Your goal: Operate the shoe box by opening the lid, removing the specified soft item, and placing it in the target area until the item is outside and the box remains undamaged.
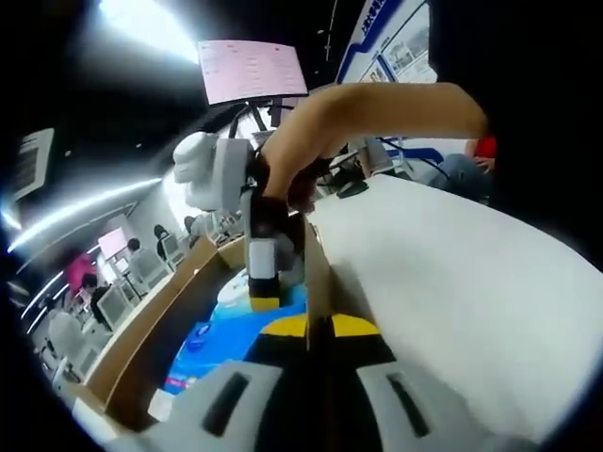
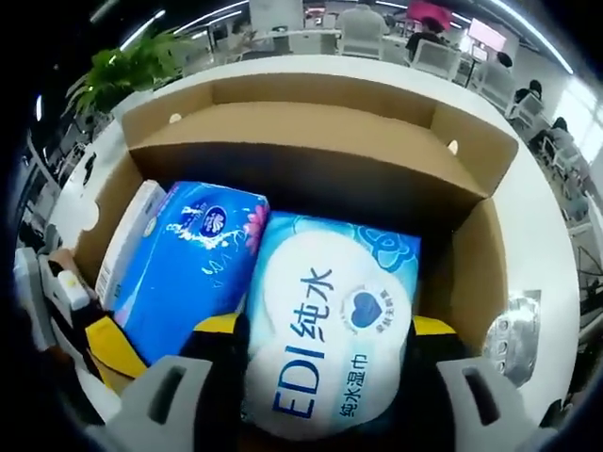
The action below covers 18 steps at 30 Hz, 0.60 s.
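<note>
Two soft packs lie side by side inside the open brown cardboard shoe box (image 2: 311, 141) on the white bench (image 2: 542, 245); in the right gripper view, the right tongs (image 2: 325, 363) straddle the pale blue and white wet-wipe pack marked EDI (image 2: 325, 339), their yellow-tipped jaws spread to either side of it and just touching its edges; just beside it on its left rests a dark blue plastic tissue pack (image 2: 193, 259), with a slim white carton (image 2: 127, 240) standing against the box's left wall; in the left gripper view, the left tongs (image 1: 318, 330) are pinching the box's upright cardboard side wall (image 1: 317, 273) between pressed-together jaws, while a person's bare forearm (image 1: 377, 108) reaches down over the box, holding the right tongs among the packs inside.
</note>
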Each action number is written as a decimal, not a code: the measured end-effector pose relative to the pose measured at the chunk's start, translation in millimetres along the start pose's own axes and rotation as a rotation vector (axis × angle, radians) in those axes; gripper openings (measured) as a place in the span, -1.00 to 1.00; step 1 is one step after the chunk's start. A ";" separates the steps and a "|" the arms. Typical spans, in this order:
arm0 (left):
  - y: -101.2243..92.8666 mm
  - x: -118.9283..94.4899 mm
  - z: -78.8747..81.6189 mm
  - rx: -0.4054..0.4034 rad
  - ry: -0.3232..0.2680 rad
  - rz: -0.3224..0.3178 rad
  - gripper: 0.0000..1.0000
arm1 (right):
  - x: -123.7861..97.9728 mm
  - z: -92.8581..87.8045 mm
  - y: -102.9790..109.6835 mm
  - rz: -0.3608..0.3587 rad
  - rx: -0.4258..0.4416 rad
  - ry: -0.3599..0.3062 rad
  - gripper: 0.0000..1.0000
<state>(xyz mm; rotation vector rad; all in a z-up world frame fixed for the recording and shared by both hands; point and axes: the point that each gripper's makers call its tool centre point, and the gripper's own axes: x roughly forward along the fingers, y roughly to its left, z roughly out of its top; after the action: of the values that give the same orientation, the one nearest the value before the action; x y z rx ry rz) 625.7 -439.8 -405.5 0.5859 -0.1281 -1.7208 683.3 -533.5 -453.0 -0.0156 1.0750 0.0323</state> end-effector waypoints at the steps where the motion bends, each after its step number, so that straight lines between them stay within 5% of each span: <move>1: -0.5 0.3 0.2 -0.003 0.001 0.000 -0.89 | 0.4 0.2 0.4 0.006 -0.003 0.000 0.39; 18: -1.5 -0.5 0.4 -0.001 -0.003 -0.012 -0.90 | -1.4 -2.0 -1.5 -0.009 -0.002 0.019 0.38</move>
<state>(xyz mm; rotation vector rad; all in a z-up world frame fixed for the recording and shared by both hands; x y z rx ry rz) 624.3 -439.0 -405.6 0.5840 -0.1264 -1.7330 680.9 -535.2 -452.7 -0.0228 1.0940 0.0250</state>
